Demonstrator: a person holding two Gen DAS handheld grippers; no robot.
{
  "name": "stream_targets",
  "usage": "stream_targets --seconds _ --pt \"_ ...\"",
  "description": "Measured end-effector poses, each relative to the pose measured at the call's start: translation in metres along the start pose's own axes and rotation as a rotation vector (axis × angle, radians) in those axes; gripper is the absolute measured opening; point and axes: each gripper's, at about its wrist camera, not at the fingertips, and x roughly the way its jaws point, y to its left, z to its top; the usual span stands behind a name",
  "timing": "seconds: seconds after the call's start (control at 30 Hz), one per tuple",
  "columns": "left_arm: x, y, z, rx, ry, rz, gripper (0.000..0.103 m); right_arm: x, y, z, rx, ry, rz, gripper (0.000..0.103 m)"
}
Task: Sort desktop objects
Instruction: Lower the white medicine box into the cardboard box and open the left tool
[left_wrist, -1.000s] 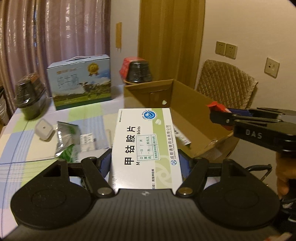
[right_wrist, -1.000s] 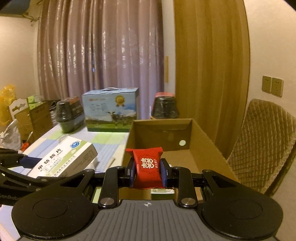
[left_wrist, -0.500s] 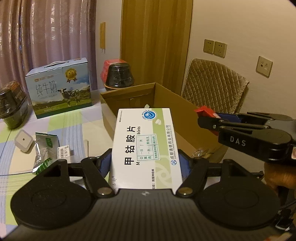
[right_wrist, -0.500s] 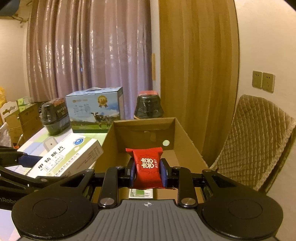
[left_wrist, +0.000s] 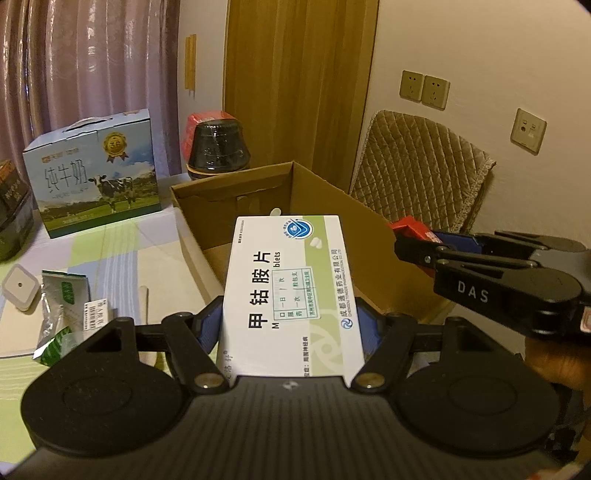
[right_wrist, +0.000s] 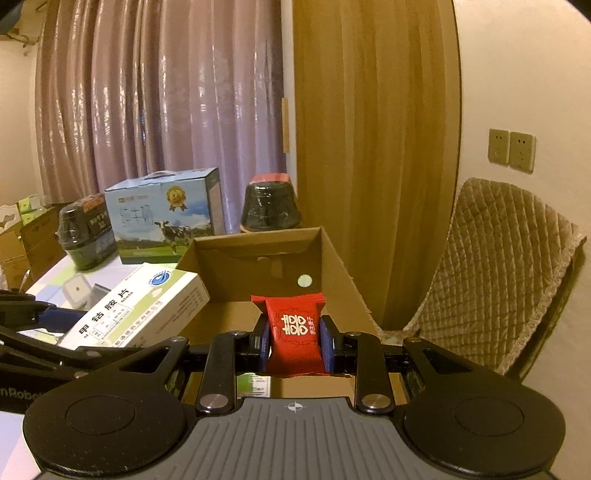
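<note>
Left wrist view: left claw (left_wrist: 291, 328) pinches the medicine box (left_wrist: 291, 291), right claw (right_wrist: 295, 341) pinches a red candy packet (right_wrist: 295, 330), both over the cardboard box (left_wrist: 332, 199), unreleased; sachets (left_wrist: 62, 306) remain on the surface (left_wrist: 122, 258).

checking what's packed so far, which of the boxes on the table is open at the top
The plain brown cardboard box, open-topped with its inside showing. The blue milk box behind it is shut, with a carry handle on top, and the white medicine box is closed, held in the left fingers.

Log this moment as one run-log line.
left gripper: shut on medicine box | right gripper: shut on red candy packet | both over open cardboard box | nothing released yet
</note>
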Motion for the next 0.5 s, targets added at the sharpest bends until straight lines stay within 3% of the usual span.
stream_targets --seconds 0.5 --pt "0.036 -0.001 0.008 -0.021 0.013 -0.034 0.069 0.016 -0.017 -0.001 0.013 0.013 -0.019 0.024"
